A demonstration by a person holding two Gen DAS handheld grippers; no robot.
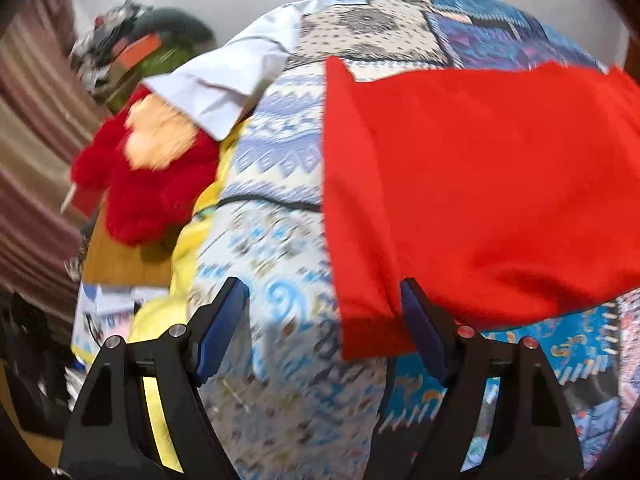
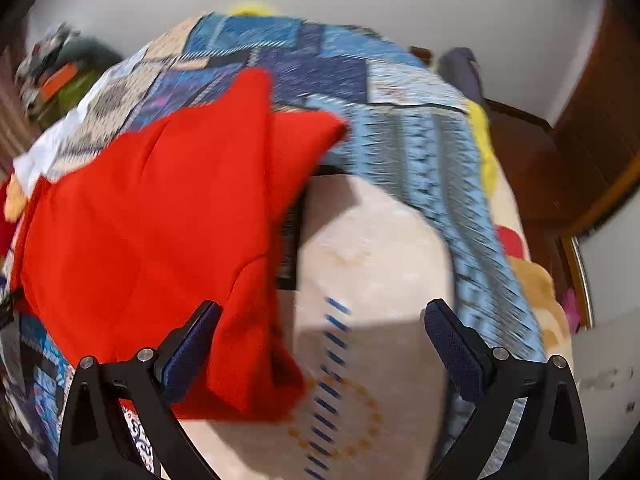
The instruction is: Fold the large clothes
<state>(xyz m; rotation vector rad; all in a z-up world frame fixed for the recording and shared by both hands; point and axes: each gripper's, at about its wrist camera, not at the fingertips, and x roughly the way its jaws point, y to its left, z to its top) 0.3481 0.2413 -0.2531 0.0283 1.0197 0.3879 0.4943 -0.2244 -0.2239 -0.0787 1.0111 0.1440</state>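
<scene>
Blur smeared both views, so fine detail of the patterned bedspread (image 1: 280, 184) was hard to read, and its edges ran out of frame. On it lay the red garment (image 1: 472, 184), spread flat across the bed; its far side was cut off at the right edge of the left wrist view, and its shape as a piece of clothing could not be made out.

Both pairs of tongs stood released. The left tongs (image 1: 324, 300) gaped wide, with the garment's near corner lying between the fingers, close by the right one; whether it touched that finger could not be told. The right tongs (image 2: 324, 320) were spread wider still, the garment's other near corner lying just inside the left finger, nothing pinched.

A beige fold of the bedding (image 2: 372, 264) lay ahead of the right tongs and hid what was under it. Beside the garment, toward the wall, lay a white cloth (image 1: 224, 76), overlapping a red plush toy (image 1: 156, 184). A heap of dark and green things (image 1: 136, 48) behind was too blurred to name. Striped curtains (image 1: 36, 128) hung at the left edge.
</scene>
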